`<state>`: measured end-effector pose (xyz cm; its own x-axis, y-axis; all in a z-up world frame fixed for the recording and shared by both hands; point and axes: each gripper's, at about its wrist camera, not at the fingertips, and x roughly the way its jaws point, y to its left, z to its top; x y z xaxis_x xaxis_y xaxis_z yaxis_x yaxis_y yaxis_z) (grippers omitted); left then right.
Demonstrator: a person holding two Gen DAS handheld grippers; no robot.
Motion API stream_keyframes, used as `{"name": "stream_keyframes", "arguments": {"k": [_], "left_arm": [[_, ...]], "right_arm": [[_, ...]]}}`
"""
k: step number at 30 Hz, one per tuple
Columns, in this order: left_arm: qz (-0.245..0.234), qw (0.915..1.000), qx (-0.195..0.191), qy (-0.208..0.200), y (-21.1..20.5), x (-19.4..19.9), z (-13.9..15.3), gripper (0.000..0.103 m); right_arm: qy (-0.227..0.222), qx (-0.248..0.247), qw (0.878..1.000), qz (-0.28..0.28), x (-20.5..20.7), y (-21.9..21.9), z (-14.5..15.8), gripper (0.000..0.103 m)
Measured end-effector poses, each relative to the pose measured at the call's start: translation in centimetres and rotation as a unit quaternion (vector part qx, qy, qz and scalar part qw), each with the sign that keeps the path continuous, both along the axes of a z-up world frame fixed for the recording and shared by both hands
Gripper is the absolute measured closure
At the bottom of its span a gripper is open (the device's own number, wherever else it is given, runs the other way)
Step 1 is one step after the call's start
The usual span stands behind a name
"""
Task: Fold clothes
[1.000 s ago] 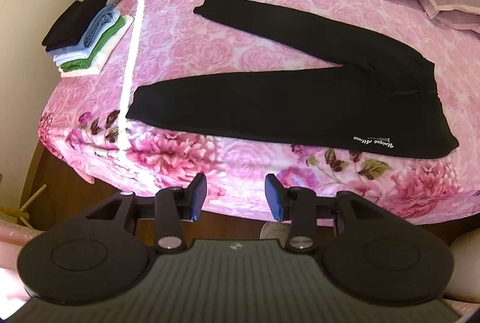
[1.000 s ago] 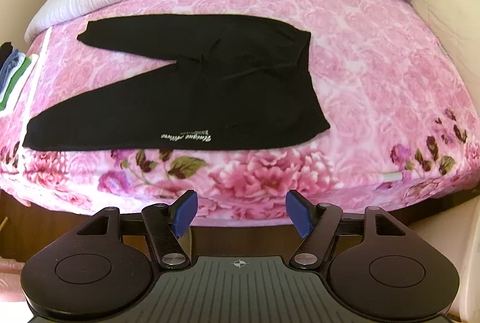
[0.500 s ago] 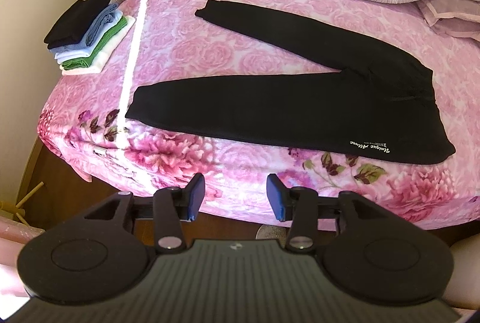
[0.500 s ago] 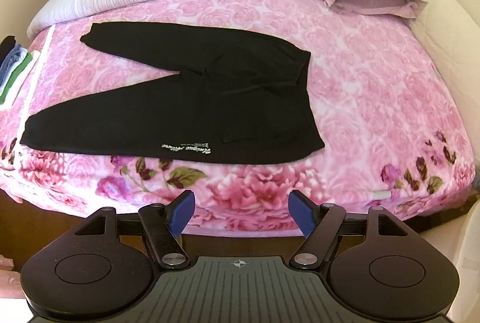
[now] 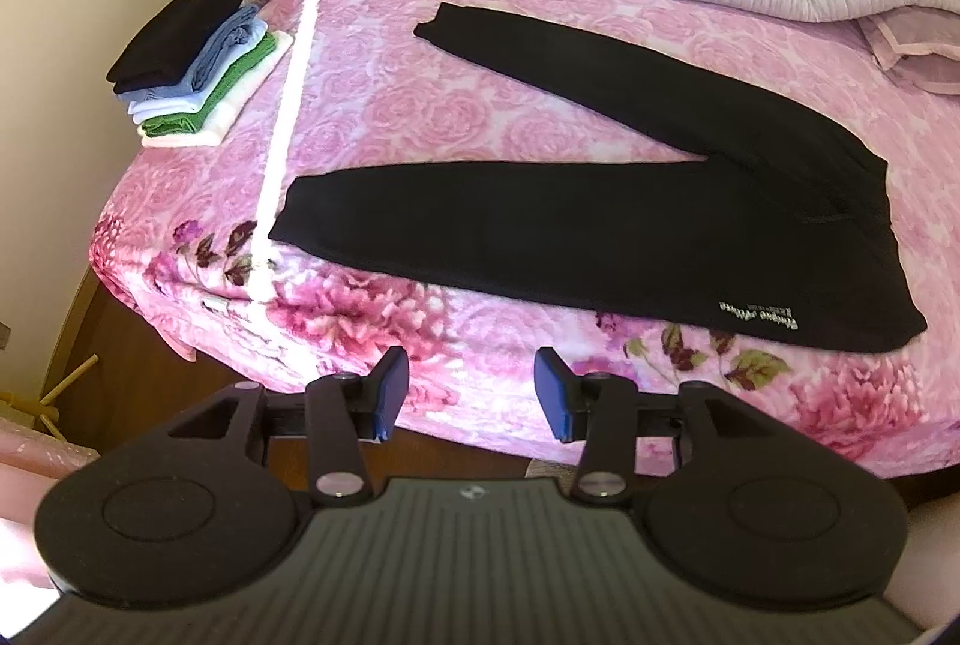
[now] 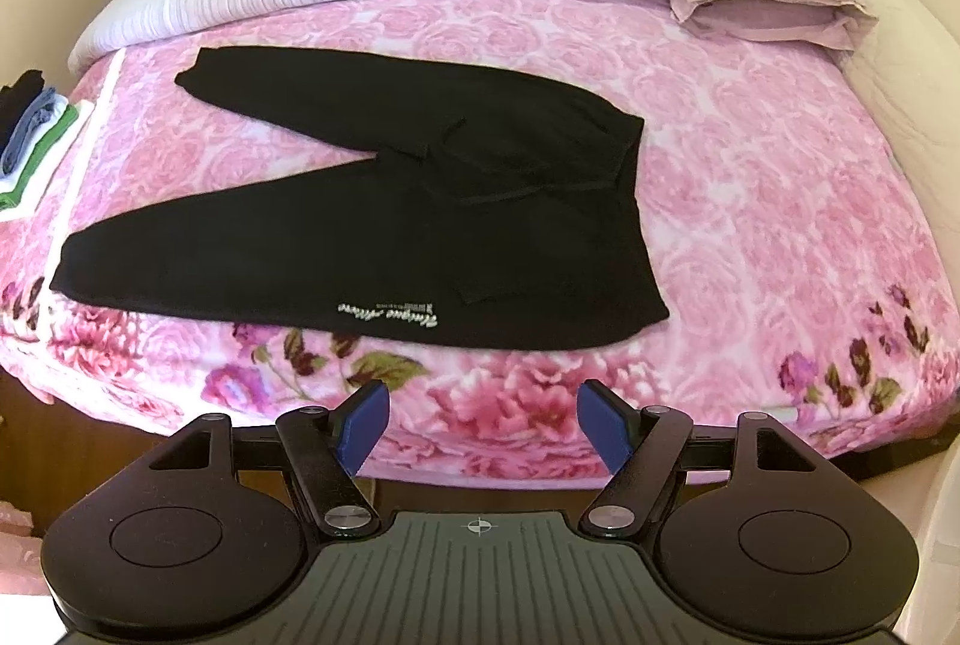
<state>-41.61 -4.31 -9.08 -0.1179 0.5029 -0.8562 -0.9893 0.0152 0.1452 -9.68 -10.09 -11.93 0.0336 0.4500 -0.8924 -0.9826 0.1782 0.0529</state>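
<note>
The black pants [image 5: 600, 225] are lying flat along the bed's [image 5: 480, 363] front edge, legs spread toward its left side. The left gripper [image 5: 471, 393] is facing the leg ends; the right gripper [image 6: 479, 426] is facing the waist. Both are wide open, holding nothing.

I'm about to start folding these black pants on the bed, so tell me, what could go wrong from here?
1. The black pants lie right along the near edge of the pink floral blanket; a careless tug could slide them off the bed.
2. The legs are splayed apart, so folding one over the other may leave them misaligned.
3. Both the left claw and right claw are open and off the fabric; a shallow pinch might also catch the plush blanket.
</note>
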Motion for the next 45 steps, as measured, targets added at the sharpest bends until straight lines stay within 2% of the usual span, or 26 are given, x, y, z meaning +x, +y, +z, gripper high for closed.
{"name": "stream_keyframes", "arguments": {"k": [8, 12, 16, 19, 24, 28, 31, 39, 42, 45], "left_arm": [[-0.005, 0.9998, 0.014, -0.016, 4.8, 0.3, -0.8, 0.059], [-0.019, 0.9992, 0.013, -0.032, 8.6, 0.4, -1.4, 0.059], [-0.049, 0.9980, 0.008, -0.039, 14.1, 1.1, -2.6, 0.059], [-0.072, 0.9968, 0.000, -0.036, 18.8, 2.0, -3.8, 0.059], [-0.127, 0.9907, -0.018, -0.046, 27.2, 3.8, -6.5, 0.057], [-0.198, 0.9785, -0.022, -0.054, 33.8, 6.3, -9.6, 0.057], [-0.252, 0.9661, -0.021, -0.052, 37.6, 8.7, -11.9, 0.057], [-0.379, 0.9233, -0.019, -0.060, 46.5, 14.4, -18.3, 0.057], [-0.420, 0.9053, -0.022, -0.060, 49.6, 16.4, -21.0, 0.057], [-0.451, 0.8910, -0.009, -0.049, 52.4, 18.1, -23.3, 0.057]], "right_arm": [[0.022, 0.009, 1.000, -0.019, 1.9, 3.8, -0.9, 0.030], [0.061, 0.029, 0.997, -0.043, 3.9, 6.5, -1.0, 0.030], [0.100, 0.035, 0.992, -0.074, 6.3, 10.6, -1.8, 0.030], [0.111, 0.032, 0.988, -0.104, 7.7, 14.0, -2.8, 0.030], [0.079, 0.032, 0.989, -0.120, 9.3, 19.6, -4.6, 0.031], [0.078, 0.040, 0.988, -0.127, 10.7, 23.3, -7.1, 0.035], [0.087, 0.032, 0.987, -0.131, 12.1, 25.6, -9.6, 0.046], [0.066, 0.023, 0.996, -0.053, 14.6, 32.4, -15.2, 0.048], [0.044, 0.025, 0.999, -0.015, 16.0, 35.7, -17.8, 0.048], [0.009, 0.030, 0.999, 0.026, 17.3, 39.1, -20.4, 0.050]]}}
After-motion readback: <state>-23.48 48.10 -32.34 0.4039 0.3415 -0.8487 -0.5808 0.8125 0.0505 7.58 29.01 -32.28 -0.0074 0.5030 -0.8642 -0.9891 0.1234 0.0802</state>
